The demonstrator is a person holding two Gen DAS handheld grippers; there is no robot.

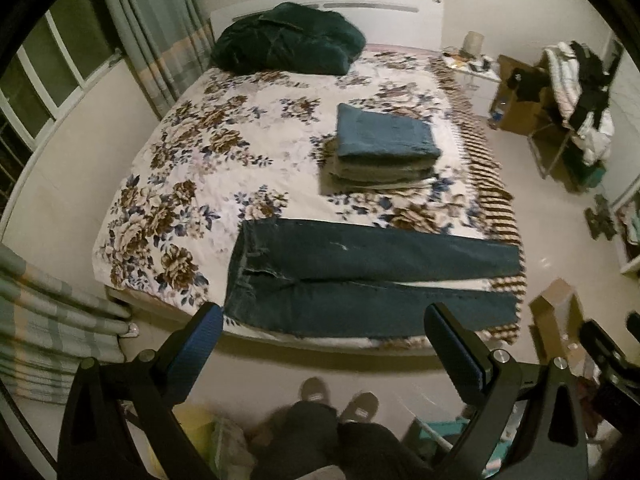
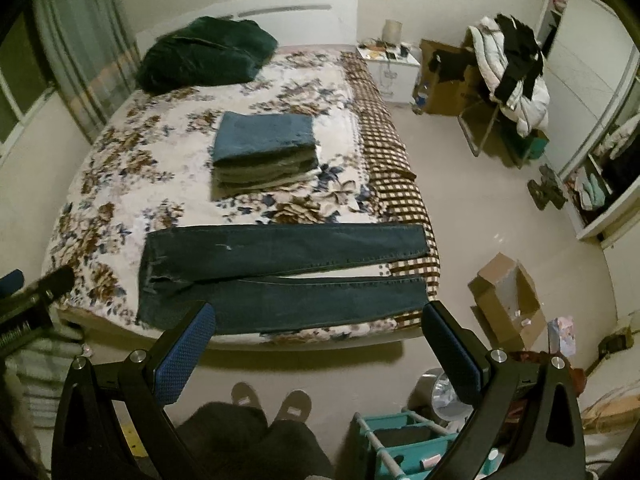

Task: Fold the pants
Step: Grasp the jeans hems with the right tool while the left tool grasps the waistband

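Left wrist view looks down on the bed (image 1: 192, 184) from its foot, with the left gripper (image 1: 324, 316) held above the floor short of the mattress edge, its two fingers spread wide and holding nothing. Right wrist view shows much the same: the right gripper (image 2: 318, 314) is also spread wide and empty, hanging just short of the bed. The jeans (image 1: 360, 276) lie flat along the near edge of the bed, waistband toward the left, both legs stretched out to the right and lying side by side with a narrow gap between them; the cuffs reach the checked border (image 2: 384, 152) of the cover. Neither gripper touches the jeans. Further up the bed sits a stack (image 2: 264, 152) of folded garments, a blue one on top, well apart from the jeans, and a dark bundle (image 1: 288, 38) lies by the headboard. Judging by this, the pair in hand is laid out and smoothed but not yet folded at all: the legs have still to be brought one over the other, then the length folded down to something like the size of the stack. The stack suggests other pieces are already finished, so this pair looks like work just starting.
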